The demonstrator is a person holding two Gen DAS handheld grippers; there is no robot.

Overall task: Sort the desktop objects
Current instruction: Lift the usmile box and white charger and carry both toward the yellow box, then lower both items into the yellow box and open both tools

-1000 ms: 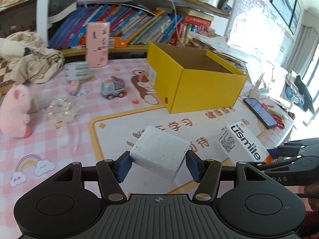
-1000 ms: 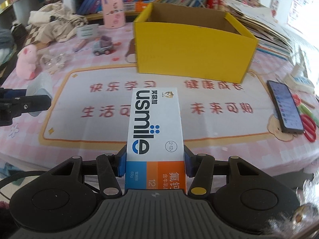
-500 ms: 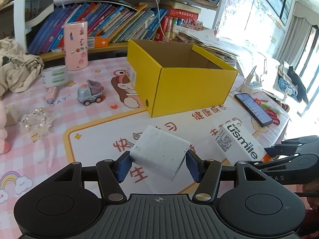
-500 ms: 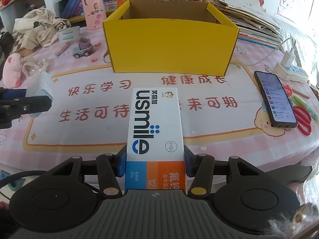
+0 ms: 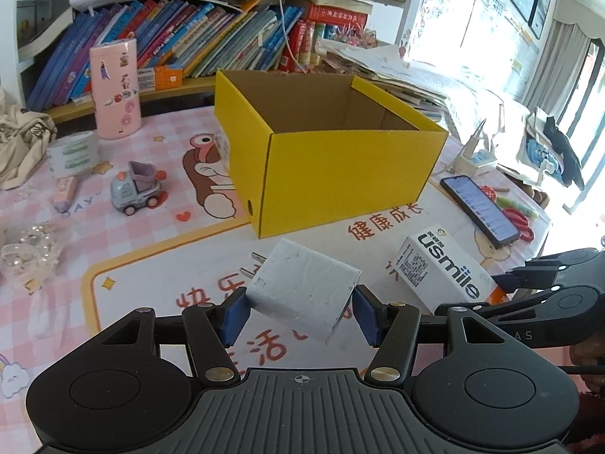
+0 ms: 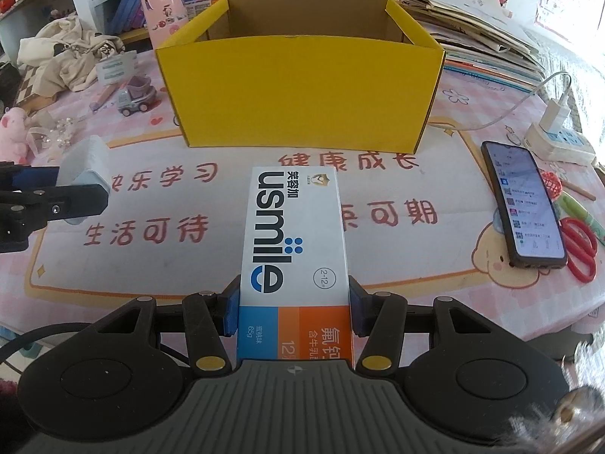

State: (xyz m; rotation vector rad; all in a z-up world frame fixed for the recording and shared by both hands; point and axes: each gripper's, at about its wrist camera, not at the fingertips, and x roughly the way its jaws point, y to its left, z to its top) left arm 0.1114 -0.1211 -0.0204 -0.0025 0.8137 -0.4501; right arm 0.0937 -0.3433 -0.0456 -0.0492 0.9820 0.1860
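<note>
Currently, step in hand: both items are held above the tabletop (image 6: 435, 295) in front of the yellow box (image 6: 298, 87), judged ready to be carried over its rim and dropped in.
Left gripper (image 5: 300, 312): fingers closed on the white charger (image 5: 302, 289), tilted, prongs pointing away to the left.
Right gripper (image 6: 294, 312): fingers clamped on the sides of the toothpaste box (image 6: 295, 242) at its near end, most of its length sticking forward.
Doing it well: lift each item clear of the near wall before moving in; the long toothpaste box likely needs its far end past the rim first. Go one hand at a time, as the grippers sit close together.
Release: open only once the item is well inside the box.
Nearby: phone (image 6: 523, 204) and scissors (image 6: 580, 242) lie to the right, toy truck (image 5: 136, 189) to the left, all apart from the path.
Hard to make out: the box floor is hidden in the right view and only partly seen in the left, so its contents cannot be told.
Cut off: the toothpaste box's near end is hidden behind the gripper body.
</note>
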